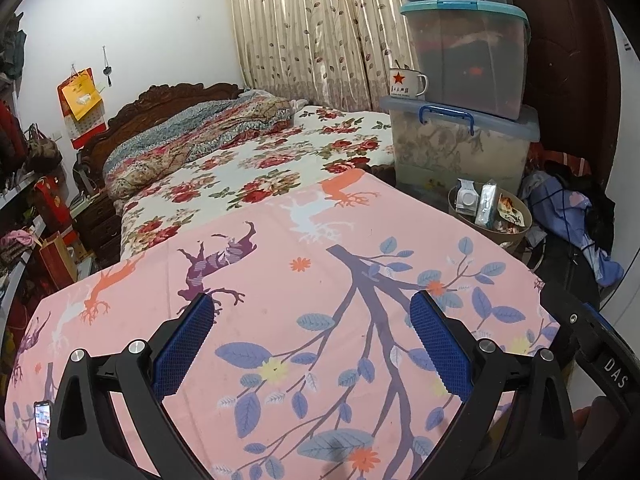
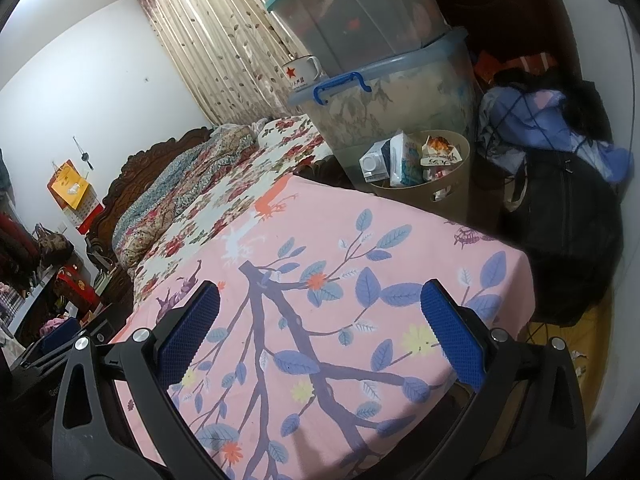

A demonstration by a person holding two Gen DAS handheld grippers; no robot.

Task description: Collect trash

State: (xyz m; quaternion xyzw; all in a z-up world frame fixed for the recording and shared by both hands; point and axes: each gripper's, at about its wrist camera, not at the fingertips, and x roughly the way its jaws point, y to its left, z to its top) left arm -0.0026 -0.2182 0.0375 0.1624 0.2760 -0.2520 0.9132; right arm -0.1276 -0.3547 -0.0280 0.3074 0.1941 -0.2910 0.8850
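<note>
A round beige trash basket (image 1: 516, 236) stands past the table's far right edge, holding several cartons and wrappers (image 1: 486, 202). It also shows in the right wrist view (image 2: 456, 192), with its trash (image 2: 404, 158) piled inside. My left gripper (image 1: 312, 312) is open and empty above the pink patterned tablecloth (image 1: 304, 292). My right gripper (image 2: 320, 300) is open and empty above the same cloth (image 2: 340, 240). Both grippers have blue padded fingers (image 1: 188, 344) and hover well short of the basket.
Stacked clear storage bins (image 1: 464, 92) with an enamel mug (image 1: 406, 82) stand behind the basket. A bed with floral bedding (image 1: 260, 152) lies beyond the table. Clothes and a dark bag (image 2: 560, 200) are piled at the right. A phone (image 1: 42, 428) lies at the table's near left.
</note>
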